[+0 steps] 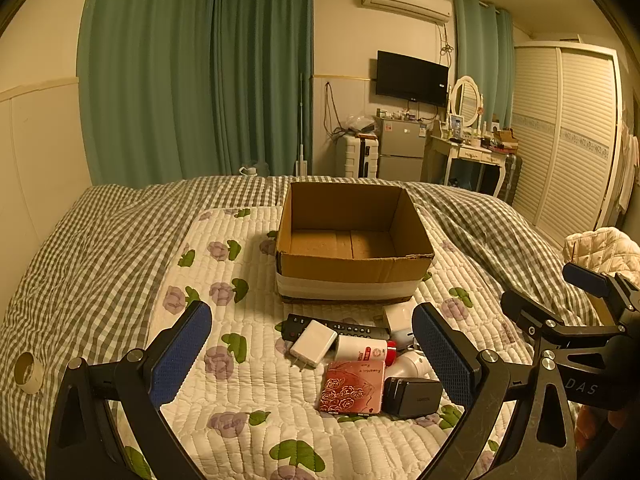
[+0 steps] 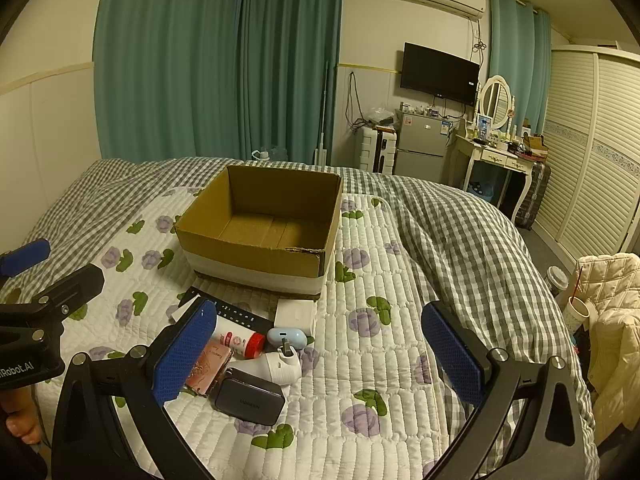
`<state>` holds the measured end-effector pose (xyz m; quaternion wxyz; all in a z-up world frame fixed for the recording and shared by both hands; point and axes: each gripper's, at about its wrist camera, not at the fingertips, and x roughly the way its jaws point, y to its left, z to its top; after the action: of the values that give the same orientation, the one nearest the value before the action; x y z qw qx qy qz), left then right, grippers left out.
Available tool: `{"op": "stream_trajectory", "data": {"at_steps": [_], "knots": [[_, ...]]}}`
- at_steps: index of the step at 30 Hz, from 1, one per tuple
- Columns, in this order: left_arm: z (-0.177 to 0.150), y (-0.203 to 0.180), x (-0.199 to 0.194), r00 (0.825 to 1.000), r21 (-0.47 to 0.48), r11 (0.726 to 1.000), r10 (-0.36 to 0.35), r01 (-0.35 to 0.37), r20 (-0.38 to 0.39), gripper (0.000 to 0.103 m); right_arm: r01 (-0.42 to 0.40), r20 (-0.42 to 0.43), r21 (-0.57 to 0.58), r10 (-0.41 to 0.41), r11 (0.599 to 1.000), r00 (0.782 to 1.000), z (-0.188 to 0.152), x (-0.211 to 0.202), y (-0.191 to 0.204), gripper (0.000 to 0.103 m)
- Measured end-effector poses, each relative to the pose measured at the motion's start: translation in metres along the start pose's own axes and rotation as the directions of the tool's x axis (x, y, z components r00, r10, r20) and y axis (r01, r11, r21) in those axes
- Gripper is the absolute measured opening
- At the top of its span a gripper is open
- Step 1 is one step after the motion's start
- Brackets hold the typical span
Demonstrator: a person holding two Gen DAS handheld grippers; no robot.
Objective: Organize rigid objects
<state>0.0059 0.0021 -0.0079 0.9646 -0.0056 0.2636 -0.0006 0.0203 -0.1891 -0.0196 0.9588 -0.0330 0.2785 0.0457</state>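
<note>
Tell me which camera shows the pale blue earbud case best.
The right wrist view: the pale blue earbud case lies unobstructed beside the red-capped bottle. In the left wrist view, I can't make it out; the left gripper's finger covers that area.

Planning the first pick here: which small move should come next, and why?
Probably lower the open left gripper onto the white rectangular charger. It lies on top of the pile, nearly centred between the pads, and the brown cardboard box behind is empty.
</note>
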Motion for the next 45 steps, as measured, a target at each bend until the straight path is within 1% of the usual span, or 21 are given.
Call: {"op": "stream_trajectory", "data": {"at_steps": [25, 29, 34, 38, 41, 43, 45], "knots": [[0.0, -0.001, 0.0, 1.0, 0.002, 1.0, 0.001, -0.001, -0.002, 0.102, 0.001, -0.001, -0.002, -0.001, 1.0, 1.0, -0.002, 0.001, 0.0, 0.103], [-0.001, 0.0, 0.003, 1.0, 0.001, 1.0, 0.006, -0.006, -0.015, 0.102, 0.008, -0.016, -0.012, -0.009, 1.0, 1.0, -0.004, 0.002, 0.0, 0.103], [-0.01, 0.0, 0.018, 0.998, 0.01, 1.0, 0.019, -0.019, -0.065, 0.102, -0.018, -0.091, -0.01, 0.017, 1.0, 0.996, -0.017, 0.018, 0.0, 0.103], [-0.022, 0.005, 0.032, 0.993, 0.01, 1.0, 0.028, -0.027, -0.116, 0.102, -0.037, -0.172, -0.022, 0.033, 0.999, 0.985, -0.035, 0.038, 0.008, 0.103], [-0.032, 0.009, 0.047, 0.986, 0.019, 0.999, 0.033, -0.03, -0.164, 0.102, -0.082, -0.254, -0.023, 0.074, 0.996, 0.964, -0.054, 0.059, 0.02, 0.103], [-0.04, 0.01, 0.058, 0.98, 0.031, 0.999, 0.042, -0.037, -0.193, 0.102, -0.11, -0.309, -0.033, 0.095, 0.993, 0.946, -0.065, 0.073, 0.03, 0.103], [-0.046, 0.011, 0.068, 0.975, 0.044, 0.998, 0.051, -0.043, -0.216, 0.102, -0.117, -0.342, -0.05, 0.093, 0.992, 0.935, -0.074, 0.087, 0.038, 0.103]]}}
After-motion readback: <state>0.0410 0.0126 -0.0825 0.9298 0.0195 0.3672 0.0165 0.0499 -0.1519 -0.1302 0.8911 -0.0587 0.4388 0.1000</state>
